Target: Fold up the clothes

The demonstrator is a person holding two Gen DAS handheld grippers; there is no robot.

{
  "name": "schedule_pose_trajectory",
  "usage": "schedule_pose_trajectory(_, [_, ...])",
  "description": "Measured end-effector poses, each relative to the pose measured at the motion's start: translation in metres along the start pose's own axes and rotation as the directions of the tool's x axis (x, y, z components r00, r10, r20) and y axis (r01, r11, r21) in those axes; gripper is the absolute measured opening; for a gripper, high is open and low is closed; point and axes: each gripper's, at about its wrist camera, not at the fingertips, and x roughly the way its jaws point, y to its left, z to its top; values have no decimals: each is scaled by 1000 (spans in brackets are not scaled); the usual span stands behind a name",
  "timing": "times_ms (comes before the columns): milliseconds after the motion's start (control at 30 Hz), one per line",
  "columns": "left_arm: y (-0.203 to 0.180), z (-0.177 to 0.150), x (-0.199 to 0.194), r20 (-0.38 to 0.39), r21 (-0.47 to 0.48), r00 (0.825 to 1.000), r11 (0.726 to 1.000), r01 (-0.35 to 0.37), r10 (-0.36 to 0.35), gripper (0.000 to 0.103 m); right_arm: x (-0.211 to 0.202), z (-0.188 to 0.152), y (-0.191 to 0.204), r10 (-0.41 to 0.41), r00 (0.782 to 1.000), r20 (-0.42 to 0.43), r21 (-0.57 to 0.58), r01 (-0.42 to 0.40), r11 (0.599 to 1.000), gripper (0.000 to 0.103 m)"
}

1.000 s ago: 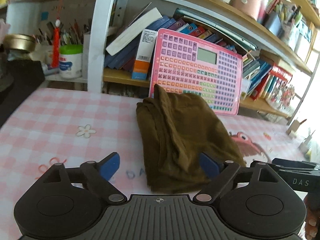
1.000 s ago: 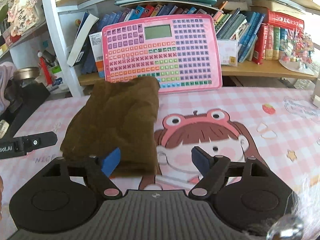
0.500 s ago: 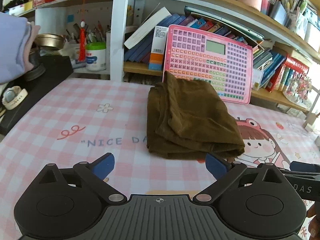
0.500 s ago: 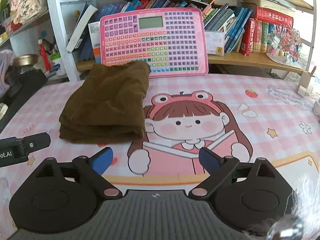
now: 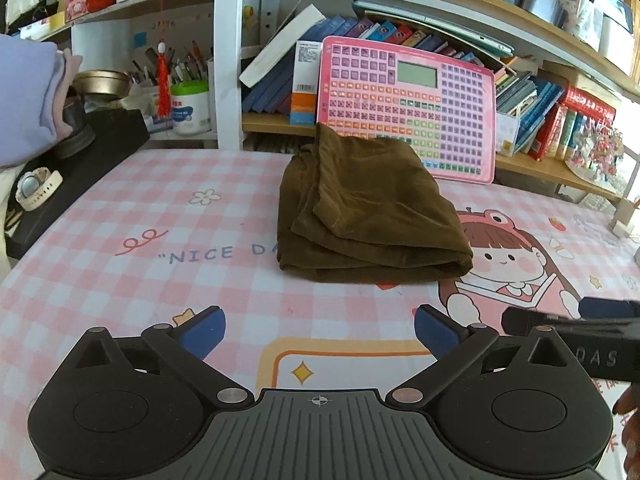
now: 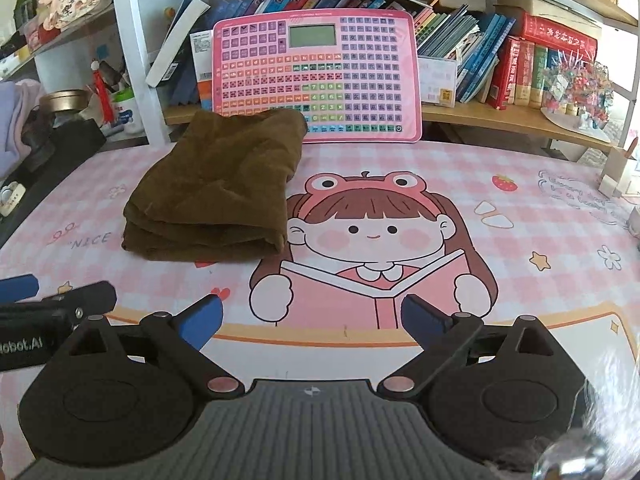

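Observation:
A brown garment (image 5: pixel 372 208) lies folded in a thick stack on the pink checked table mat (image 5: pixel 120 216), its far end against a pink keypad toy. My left gripper (image 5: pixel 319 330) hovers over the mat short of the garment's near edge, its jaws opening with nothing between them. In the right wrist view the garment (image 6: pixel 216 192) sits to the upper left, and my right gripper (image 6: pixel 312 320) stands wide open and empty above the cartoon girl print (image 6: pixel 372 236). Each gripper's finger shows at the edge of the other's view.
The pink keypad toy (image 5: pixel 408 108) leans against a bookshelf (image 6: pixel 500 120) full of books behind the table. A black box (image 5: pixel 80 168) with a white watch sits at the left edge, beside a purple sleeve (image 5: pixel 24 100). A small white stand (image 6: pixel 616 172) is at the right.
Both grippers have pulled back from the garment toward the table's near side, and their jaws have widened. The garment stays folded where it was.

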Motion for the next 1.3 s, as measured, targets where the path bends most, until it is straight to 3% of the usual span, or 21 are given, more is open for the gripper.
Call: schedule_pose_trajectory(1300, [-6, 10, 5, 0, 9, 1000, 1000, 12, -12, 103, -1, 3, -3, -24, 1000, 16, 0, 24, 1000, 97])
